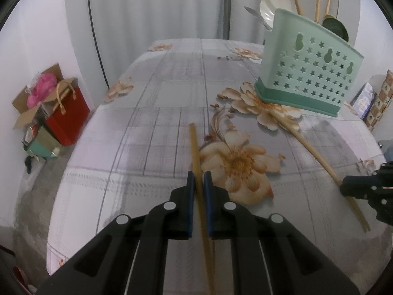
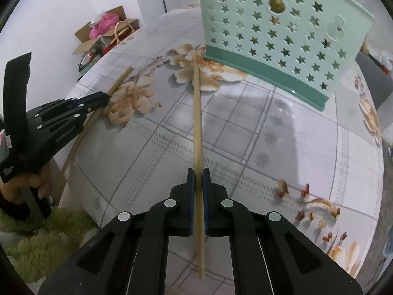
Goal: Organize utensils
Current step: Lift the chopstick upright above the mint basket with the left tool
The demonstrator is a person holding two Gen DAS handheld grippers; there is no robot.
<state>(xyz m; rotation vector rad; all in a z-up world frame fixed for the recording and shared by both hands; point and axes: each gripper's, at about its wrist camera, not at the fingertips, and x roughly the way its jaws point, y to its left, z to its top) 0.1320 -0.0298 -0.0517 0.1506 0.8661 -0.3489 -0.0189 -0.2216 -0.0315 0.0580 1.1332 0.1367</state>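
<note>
Two wooden chopsticks lie low over the floral tablecloth (image 1: 147, 135). My left gripper (image 1: 198, 175) is shut on one chopstick (image 1: 194, 147), which points away toward the table's middle. My right gripper (image 2: 198, 173) is shut on the other chopstick (image 2: 197, 123), whose far tip reaches the base of the mint green utensil holder (image 2: 282, 36). In the left wrist view, the right gripper (image 1: 343, 184) enters at the right edge, on that chopstick (image 1: 309, 145). The holder (image 1: 307, 73) stands upright with a white spoon (image 1: 272, 7), a dark green spoon (image 1: 336, 27) and more chopsticks in it.
A hand (image 2: 24, 186) holds the left gripper (image 2: 106, 95) at the table's left edge, above a green rug (image 2: 49, 233). On the floor beyond the table sit a red bag (image 1: 66, 120) and an open cardboard box (image 1: 36, 98). A white curtain hangs behind.
</note>
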